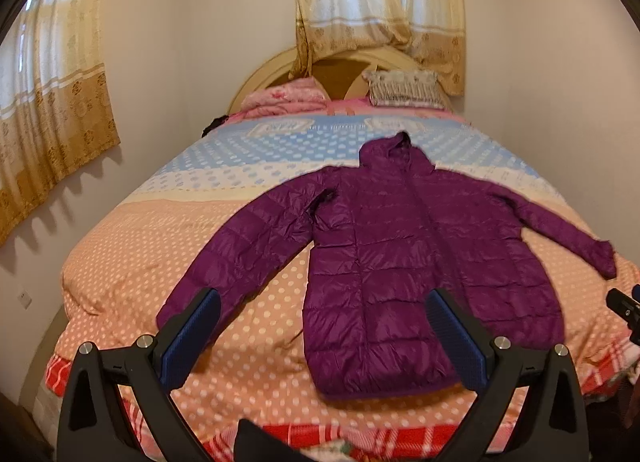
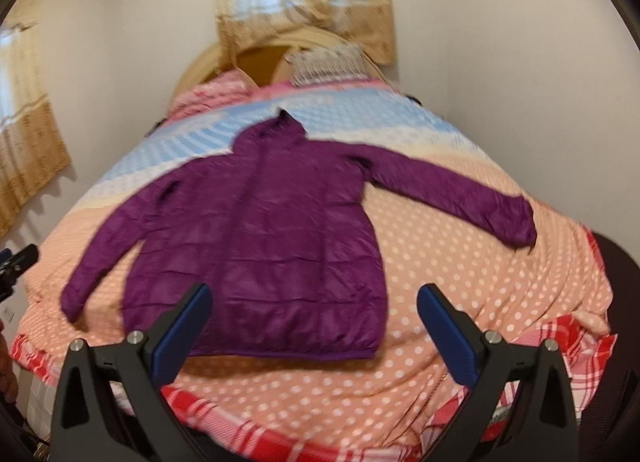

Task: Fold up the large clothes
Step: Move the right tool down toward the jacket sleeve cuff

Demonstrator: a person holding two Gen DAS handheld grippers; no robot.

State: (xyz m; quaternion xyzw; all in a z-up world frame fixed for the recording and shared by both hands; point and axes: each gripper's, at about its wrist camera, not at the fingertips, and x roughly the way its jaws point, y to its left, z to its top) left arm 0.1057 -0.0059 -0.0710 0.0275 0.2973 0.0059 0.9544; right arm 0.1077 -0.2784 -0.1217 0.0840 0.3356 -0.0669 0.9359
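Note:
A purple hooded puffer jacket [image 1: 400, 262] lies flat and front-up on the bed, hood toward the headboard, both sleeves spread outward. It also shows in the right wrist view [image 2: 260, 246]. My left gripper [image 1: 324, 302] is open and empty, held above the foot of the bed, over the gap between the left sleeve [image 1: 236, 250] and the hem. My right gripper [image 2: 314, 298] is open and empty, above the jacket's hem, with the right sleeve [image 2: 460, 197] further right. The right wrist view is motion-blurred.
The bed [image 1: 140, 254] has an orange polka-dot and blue cover. Pillows [image 1: 404, 87] lie by the headboard [image 1: 260, 73]. White walls flank the bed, with curtained windows [image 1: 52, 101] on the left and behind. The other gripper's tip [image 1: 624, 308] shows at the right edge.

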